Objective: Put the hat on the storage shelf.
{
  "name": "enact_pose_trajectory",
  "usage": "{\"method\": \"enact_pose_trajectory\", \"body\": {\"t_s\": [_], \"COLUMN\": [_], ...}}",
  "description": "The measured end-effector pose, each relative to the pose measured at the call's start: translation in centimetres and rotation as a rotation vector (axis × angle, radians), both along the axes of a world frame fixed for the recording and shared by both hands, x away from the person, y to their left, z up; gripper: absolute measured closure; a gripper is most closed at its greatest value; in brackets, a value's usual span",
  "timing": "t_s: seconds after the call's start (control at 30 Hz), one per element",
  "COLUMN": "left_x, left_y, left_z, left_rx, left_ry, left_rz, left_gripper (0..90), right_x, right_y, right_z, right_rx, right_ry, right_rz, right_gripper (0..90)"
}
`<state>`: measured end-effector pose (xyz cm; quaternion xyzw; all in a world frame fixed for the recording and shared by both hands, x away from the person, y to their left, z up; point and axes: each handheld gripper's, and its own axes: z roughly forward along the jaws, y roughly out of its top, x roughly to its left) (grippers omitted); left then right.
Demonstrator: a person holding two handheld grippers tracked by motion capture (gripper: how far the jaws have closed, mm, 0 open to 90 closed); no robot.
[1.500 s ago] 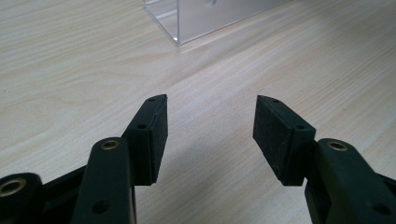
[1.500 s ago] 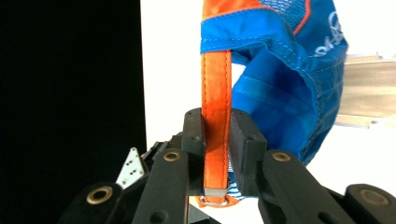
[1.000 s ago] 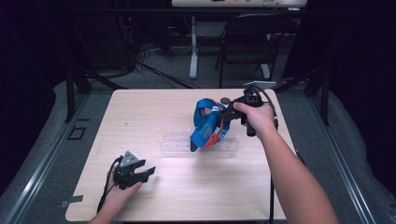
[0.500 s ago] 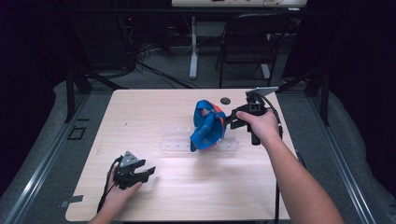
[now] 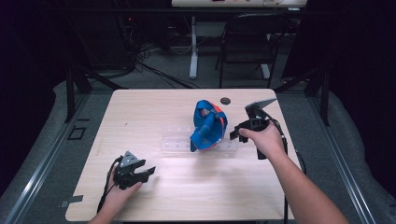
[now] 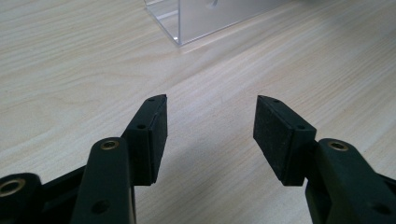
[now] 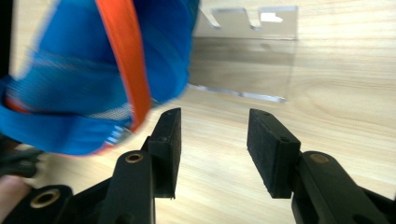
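A blue fabric item with an orange strap (image 5: 208, 124) stands on a clear acrylic rack (image 5: 175, 140) at the middle of the wooden table (image 5: 140, 112). My right gripper (image 5: 236, 133) sits just right of it, low over the table; its jaws have just been opening and nothing is between them. In the right gripper view the blue fabric item (image 7: 93, 70) hangs up and left of the open gripper (image 7: 214, 135), with the clear rack (image 7: 247, 60) beyond. My left gripper (image 5: 147, 171) rests near the front left, open and empty. The left gripper (image 6: 211, 122) faces bare wood, with the rack's corner (image 6: 187, 21) ahead.
A small dark round disc (image 5: 225, 101) lies on the table behind the fabric item. A chair (image 5: 247, 42) and a table leg (image 5: 193, 46) stand on the floor beyond the far edge. Metal rails (image 5: 51, 140) run along both sides of the table.
The right gripper let go of the blue fabric item, opened, and moved right and down toward the table. The left gripper has stayed where it was.
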<state>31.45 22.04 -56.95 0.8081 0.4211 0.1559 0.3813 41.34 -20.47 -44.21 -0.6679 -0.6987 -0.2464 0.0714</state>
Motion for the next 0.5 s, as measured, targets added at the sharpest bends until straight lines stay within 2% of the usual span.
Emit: {"method": "enact_pose_trajectory", "body": {"t_s": [0.07, 0.13, 0.17, 0.2, 0.23, 0.3, 0.37, 0.43, 0.5], "left_x": [0.0, 0.0, 0.0, 0.0, 0.0, 0.0, 0.0, -0.1, -0.1], "left_y": [0.0, -0.1, 0.0, 0.0, 0.0, -0.1, -0.1, -0.2, -0.2], "left_z": [0.0, 0.0, 0.0, 0.0, 0.0, 0.0, -0.1, -0.1, -0.1], "left_rx": [0.0, -0.002, -0.001, -0.001, 0.0, -0.001, -0.002, -0.002, 0.001], "left_ry": [-0.003, -0.002, -0.002, 0.0, 0.001, 0.001, 0.001, 0.0, 0.002], "left_rz": [0.001, 0.003, 0.002, 0.0, 0.001, -0.001, 0.0, 0.002, -0.002], "left_gripper": [45.2, 45.1, 45.1, 45.1, 45.1, 45.1, 45.1, 45.5, 45.9], "right_x": [-0.5, -1.1, -1.6, -1.9, -2.4, -3.2, -4.1, -5.0, -5.7], "right_y": [0.1, 0.0, 0.1, 0.1, 0.2, 0.2, 0.2, 0.2, -0.1], "right_z": [-0.6, -1.3, -1.7, -2.1, -2.5, -3.3, -4.0, -4.9, -5.5], "right_rx": [-0.013, -0.024, -0.026, -0.037, -0.045, -0.072, -0.103, -0.109, -0.115], "right_ry": [-0.019, -0.025, -0.04, -0.04, -0.054, -0.077, -0.1, -0.129, -0.146], "right_rz": [0.009, 0.055, 0.049, 0.077, 0.073, 0.116, 0.135, 0.13, 0.168], "right_gripper": [53.5, 52.4, 52.3, 51.8, 51.0, 50.1, 50.0, 49.2, 47.8]}}
